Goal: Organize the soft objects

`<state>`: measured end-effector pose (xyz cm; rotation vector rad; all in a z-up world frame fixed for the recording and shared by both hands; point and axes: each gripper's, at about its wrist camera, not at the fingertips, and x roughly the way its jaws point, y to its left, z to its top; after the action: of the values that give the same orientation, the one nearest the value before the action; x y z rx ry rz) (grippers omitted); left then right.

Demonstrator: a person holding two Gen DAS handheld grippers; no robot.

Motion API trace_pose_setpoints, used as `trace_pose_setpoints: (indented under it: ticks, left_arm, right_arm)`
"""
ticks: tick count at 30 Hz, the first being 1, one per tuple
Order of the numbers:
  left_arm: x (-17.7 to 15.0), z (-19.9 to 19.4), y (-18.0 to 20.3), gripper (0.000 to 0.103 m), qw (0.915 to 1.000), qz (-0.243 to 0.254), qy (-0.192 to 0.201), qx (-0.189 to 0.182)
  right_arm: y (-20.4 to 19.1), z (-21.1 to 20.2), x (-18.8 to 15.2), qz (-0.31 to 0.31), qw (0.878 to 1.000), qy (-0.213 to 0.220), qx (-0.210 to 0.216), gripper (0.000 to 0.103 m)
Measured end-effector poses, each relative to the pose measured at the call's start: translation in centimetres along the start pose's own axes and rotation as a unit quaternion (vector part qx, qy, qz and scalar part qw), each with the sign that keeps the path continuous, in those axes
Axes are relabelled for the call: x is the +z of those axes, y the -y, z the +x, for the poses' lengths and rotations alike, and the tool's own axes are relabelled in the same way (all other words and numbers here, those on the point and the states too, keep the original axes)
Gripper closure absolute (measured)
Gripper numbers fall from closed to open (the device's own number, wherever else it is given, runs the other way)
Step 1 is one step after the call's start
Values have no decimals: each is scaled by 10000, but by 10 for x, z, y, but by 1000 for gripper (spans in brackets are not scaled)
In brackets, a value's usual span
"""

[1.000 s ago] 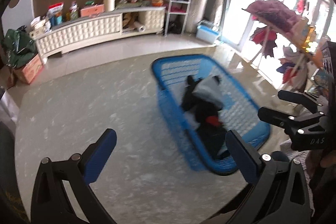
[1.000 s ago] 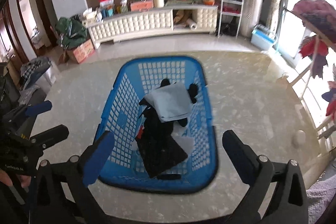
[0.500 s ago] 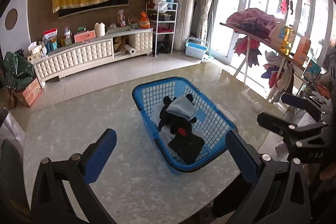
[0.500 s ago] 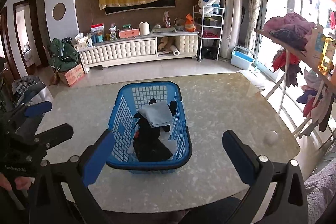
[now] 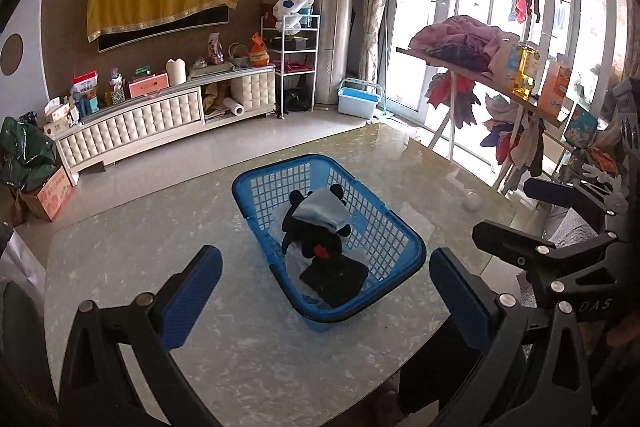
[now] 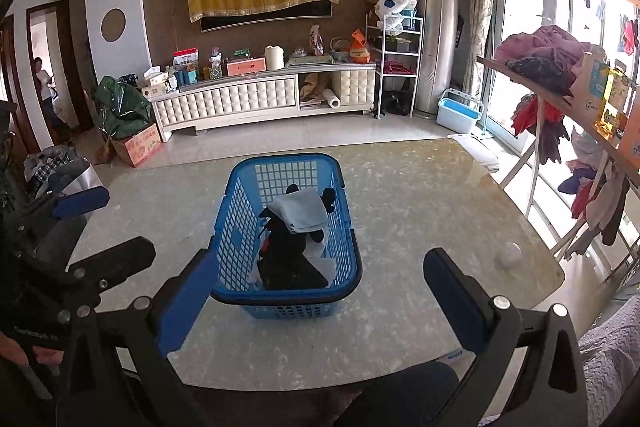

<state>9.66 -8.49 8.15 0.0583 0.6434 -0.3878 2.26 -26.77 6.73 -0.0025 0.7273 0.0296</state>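
Observation:
A blue plastic basket (image 5: 394, 227) (image 6: 234, 223) stands on the marble table (image 5: 140, 251) (image 6: 420, 211). Inside it lie a black plush toy (image 5: 308, 239) (image 6: 286, 231), a folded grey cloth (image 5: 322, 213) (image 6: 302, 213) on top of the toy, and a dark folded cloth (image 5: 336, 277) (image 6: 292, 273) at the near end. My left gripper (image 5: 324, 299) is open and empty, held back over the table's near edge. My right gripper (image 6: 316, 301) is open and empty too, behind the basket's near rim. Each gripper shows at the side of the other's view.
A small white ball (image 5: 472, 202) (image 6: 508, 254) lies near the table's right edge. A rack with clothes (image 5: 464, 43) (image 6: 544, 55) stands on the right by the glass doors. A white cabinet (image 6: 260, 99) lines the far wall. A person (image 6: 42, 79) stands in the left doorway.
Both grippers have pulled back and up from the basket, which now looks smaller and farther away. Both stayed open. The contents of the basket have not moved.

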Motion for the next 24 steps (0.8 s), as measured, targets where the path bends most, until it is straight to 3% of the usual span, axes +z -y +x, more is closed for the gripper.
trace_pose_setpoints:
  ticks: [24]
  left_arm:
    - [-4,1,0,0,9998,-132,-82,-100]
  right_arm:
    - [-6,-6,-5,-49,9999,-134,-70,0]
